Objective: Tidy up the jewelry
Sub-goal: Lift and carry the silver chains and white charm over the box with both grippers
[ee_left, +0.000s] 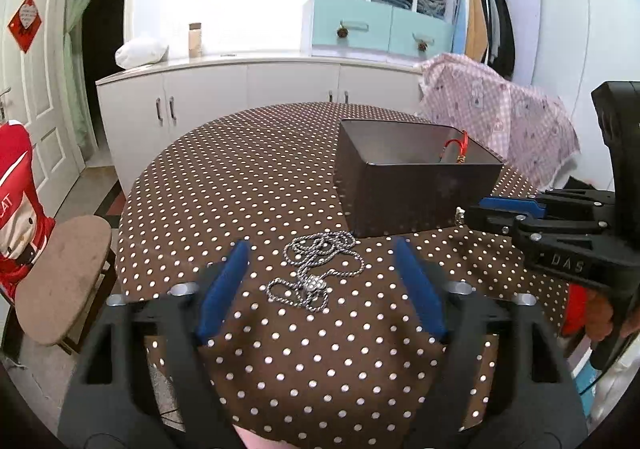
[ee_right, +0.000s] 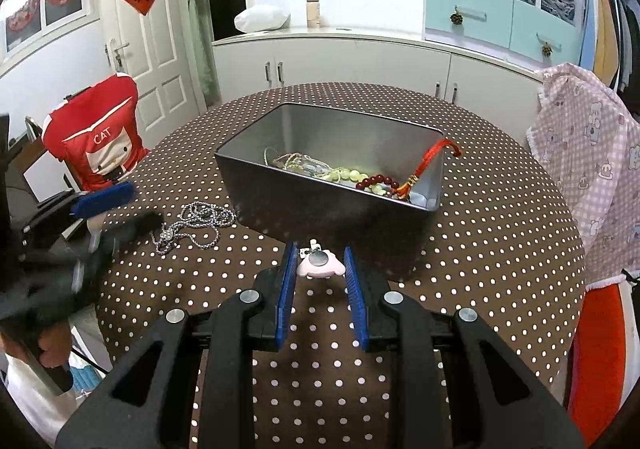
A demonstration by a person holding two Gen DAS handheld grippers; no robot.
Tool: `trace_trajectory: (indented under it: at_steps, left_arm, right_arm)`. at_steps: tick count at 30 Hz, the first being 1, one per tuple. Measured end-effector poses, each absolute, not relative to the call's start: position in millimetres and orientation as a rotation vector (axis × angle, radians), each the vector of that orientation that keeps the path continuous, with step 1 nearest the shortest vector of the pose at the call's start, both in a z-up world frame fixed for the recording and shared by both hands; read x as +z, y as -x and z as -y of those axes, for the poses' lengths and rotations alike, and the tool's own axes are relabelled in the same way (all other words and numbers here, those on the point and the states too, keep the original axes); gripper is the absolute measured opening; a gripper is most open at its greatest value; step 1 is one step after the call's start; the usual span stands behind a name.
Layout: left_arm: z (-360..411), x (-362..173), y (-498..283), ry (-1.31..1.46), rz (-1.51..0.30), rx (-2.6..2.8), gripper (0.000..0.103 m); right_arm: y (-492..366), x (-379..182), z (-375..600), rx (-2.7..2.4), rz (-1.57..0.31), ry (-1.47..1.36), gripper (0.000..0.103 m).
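A silver chain necklace (ee_left: 316, 269) lies in loose coils on the polka-dot tablecloth (ee_left: 240, 189), also in the right wrist view (ee_right: 192, 225). My left gripper (ee_left: 322, 253) is open, its blue fingers on either side of the chain, just above it. A grey metal tin (ee_right: 332, 169) holds bead bracelets (ee_right: 376, 181) and a red cord (ee_right: 436, 157); it also shows in the left wrist view (ee_left: 416, 189). My right gripper (ee_right: 320, 253) is open around a small pink charm (ee_right: 320, 265) lying on the cloth in front of the tin.
A chair with a red cover (ee_right: 92, 141) stands at the table's left, a round stool (ee_left: 60, 281) beside it. A pink checked cloth (ee_right: 588, 185) hangs at the right. White cabinets (ee_left: 248, 89) stand behind the table.
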State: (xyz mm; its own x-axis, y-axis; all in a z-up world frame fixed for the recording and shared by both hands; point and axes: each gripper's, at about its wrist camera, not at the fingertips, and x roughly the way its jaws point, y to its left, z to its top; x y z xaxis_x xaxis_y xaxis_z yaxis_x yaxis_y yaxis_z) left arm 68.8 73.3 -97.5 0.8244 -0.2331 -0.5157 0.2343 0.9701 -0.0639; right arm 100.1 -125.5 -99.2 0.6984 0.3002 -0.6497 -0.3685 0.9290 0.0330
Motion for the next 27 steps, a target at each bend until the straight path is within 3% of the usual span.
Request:
trace_trajectory:
  at_steps: [4,5,6,7,11,27]
  left_arm:
    - [-73,-115,-84,-0.008,-0.646,-0.242,0.073]
    - [-73,-120,-89,-0.008,-0.671,-0.229,0.056]
    - [-72,-127,-94,-0.02,-0.687,-0.202,0.054]
    - [-72,-127,-92,-0.035,-0.659,-0.191,0.037]
    - [-71,-127,-91,-0.056,-0.649,-0.198,0.017]
    - [-63,-101,-84,-0.04,-0.595,-0.202,0.016]
  right_arm:
    - [-97,-100,123,0.392,-0.703,0.094,0.022]
    - [-97,-99,121,0.395,-0.702,0.095,0.022]
    - [-97,-100,120,0.399,-0.702,0.095,0.022]
    - [-96,-100,119,0.402,-0.703,0.096,0.022]
    - [-98,-102,119,0.401,-0.71,0.095,0.022]
    - [-93,-85,140,0.366,-0.658,0.059,0.022]
